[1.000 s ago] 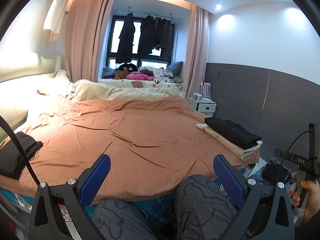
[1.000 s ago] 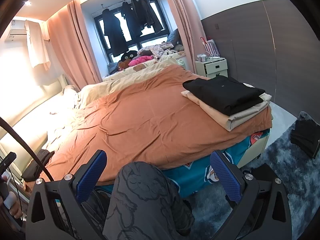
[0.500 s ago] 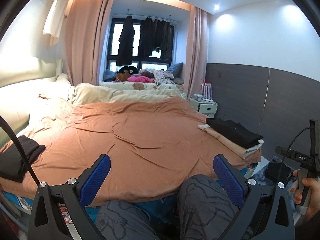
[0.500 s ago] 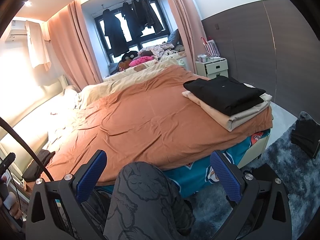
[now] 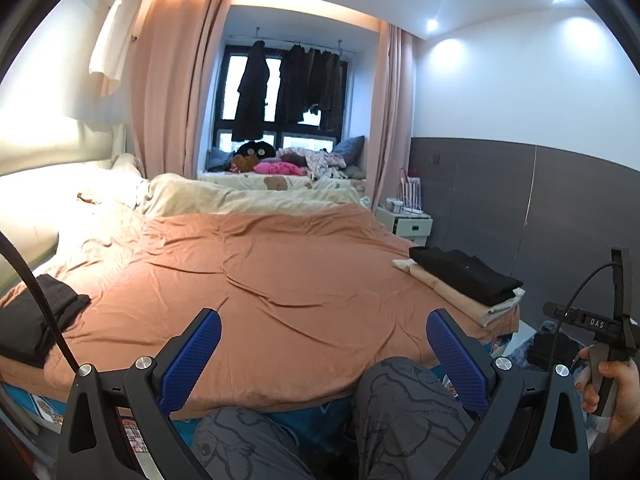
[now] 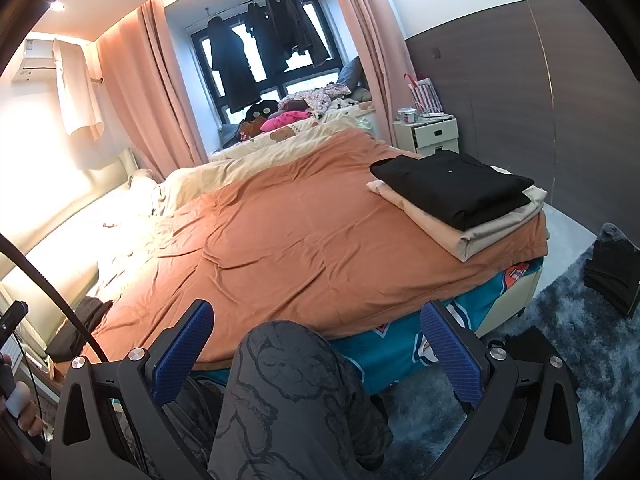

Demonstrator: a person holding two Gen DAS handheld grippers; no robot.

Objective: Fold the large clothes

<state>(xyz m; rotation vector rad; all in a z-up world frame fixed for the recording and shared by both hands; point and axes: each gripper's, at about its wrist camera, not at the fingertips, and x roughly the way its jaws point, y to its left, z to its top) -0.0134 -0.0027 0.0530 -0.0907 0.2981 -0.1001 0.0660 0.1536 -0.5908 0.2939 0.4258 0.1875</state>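
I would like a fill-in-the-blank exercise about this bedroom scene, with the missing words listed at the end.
1. The folded black garment lies on top of a folded ____ garment.
2. The bed is covered by an ____ blanket.
3. The left gripper and the right gripper are both ____ and hold nothing.
4. Dark coats hang in front of the ____.

Missing words: beige; orange; open; window

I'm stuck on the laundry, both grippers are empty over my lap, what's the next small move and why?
Probably swing the left gripper toward the unfolded black garment at the bed's left edge. Both it and the right gripper are open and hold nothing, the folded black top already sits on the beige stack, and the orange cover offers room.
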